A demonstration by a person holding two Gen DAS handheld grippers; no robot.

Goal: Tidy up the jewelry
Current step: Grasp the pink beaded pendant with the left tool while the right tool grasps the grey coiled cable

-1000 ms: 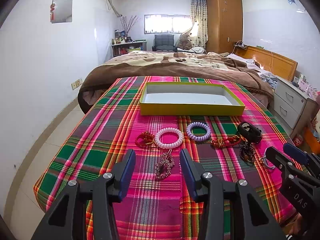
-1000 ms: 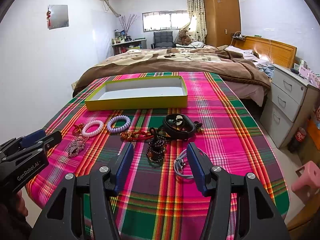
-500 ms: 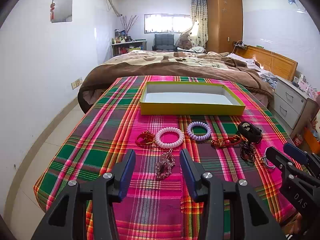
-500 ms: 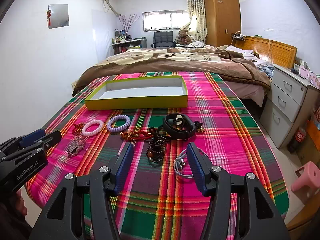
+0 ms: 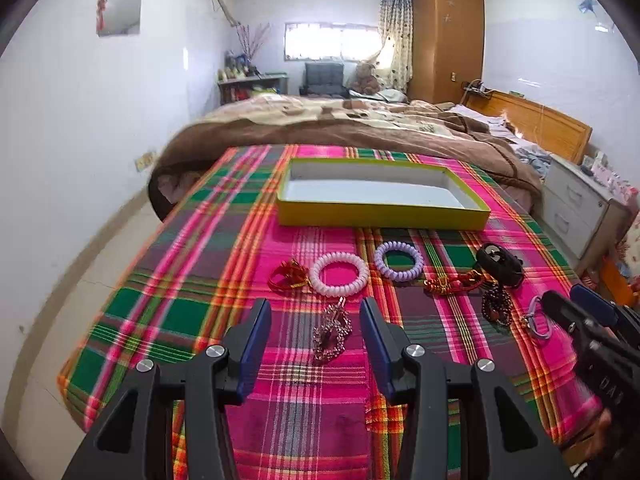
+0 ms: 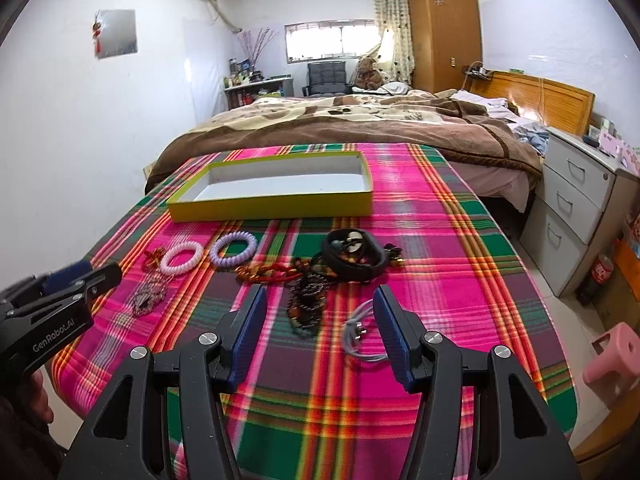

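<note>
Having edged nearer the jewelry, both tongs (image 5: 316, 334) (image 6: 320, 326) hang spread apart (holding nothing).

Pink, green and orange plaid on the bench cloth (image 5: 224, 264). Yellow-green outside, white inside on the tray (image 5: 380, 216). Pale pink coil bracelet (image 5: 339, 273), lilac coil bracelet (image 5: 399, 260), red-gold knotted cord (image 6: 266, 271), black band (image 6: 354, 258), dark beads (image 6: 306, 306). Brown bed blanket (image 6: 360, 128).

Left gripper (image 5: 316, 328) held low and level, jaws spread wide, nothing between its blue pads (image 5: 256, 344). Right gripper (image 6: 320, 320) alongside it, likewise level, jaws parted and empty; both point forward.
</note>
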